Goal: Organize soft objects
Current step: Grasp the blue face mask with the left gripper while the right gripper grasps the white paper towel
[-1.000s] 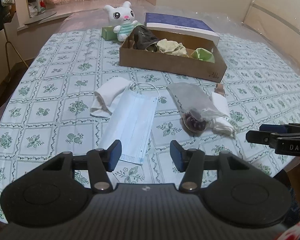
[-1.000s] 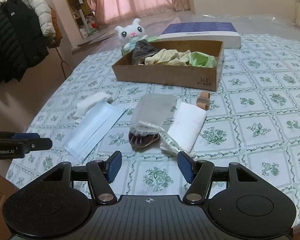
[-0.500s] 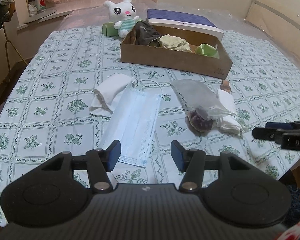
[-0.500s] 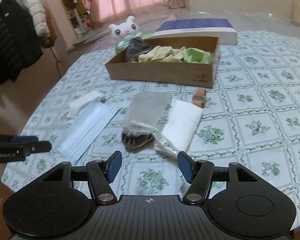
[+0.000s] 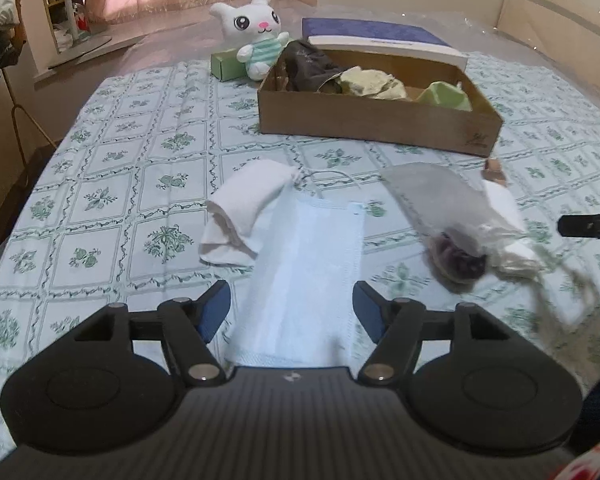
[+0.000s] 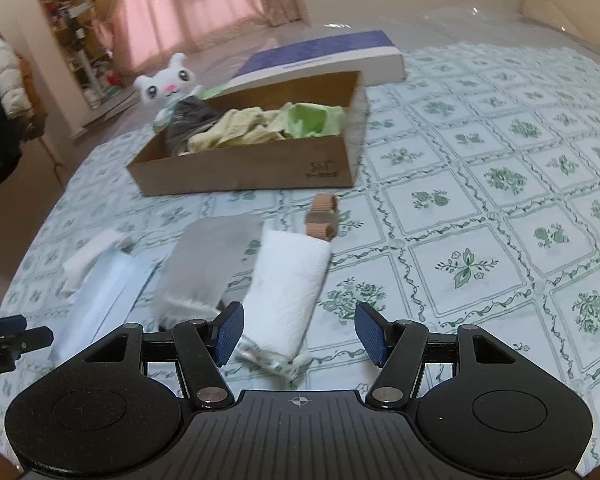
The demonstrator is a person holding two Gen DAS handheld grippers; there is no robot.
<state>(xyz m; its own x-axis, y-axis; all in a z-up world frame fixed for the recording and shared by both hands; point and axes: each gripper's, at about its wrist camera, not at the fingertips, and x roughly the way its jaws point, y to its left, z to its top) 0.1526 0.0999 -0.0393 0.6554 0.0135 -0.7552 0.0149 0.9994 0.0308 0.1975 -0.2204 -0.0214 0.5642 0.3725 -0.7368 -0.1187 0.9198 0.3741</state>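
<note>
A: Grippers were both spread and empty. Left gripper (image 5: 292,312) sat over the near end of the face mask (image 5: 304,276); right gripper (image 6: 300,330) straddled the near end of the folded white cloth (image 6: 290,284). Cardboard box (image 5: 376,124), already holding soft items, stood well beyond both.

B: Advice for the pick?

A: Judgement only: lower until the pads bracket the cloth's thick fold, close on the whole stack rather than one layer, and steer clear of the mesh pouch (image 6: 208,264) just beside it.
</note>
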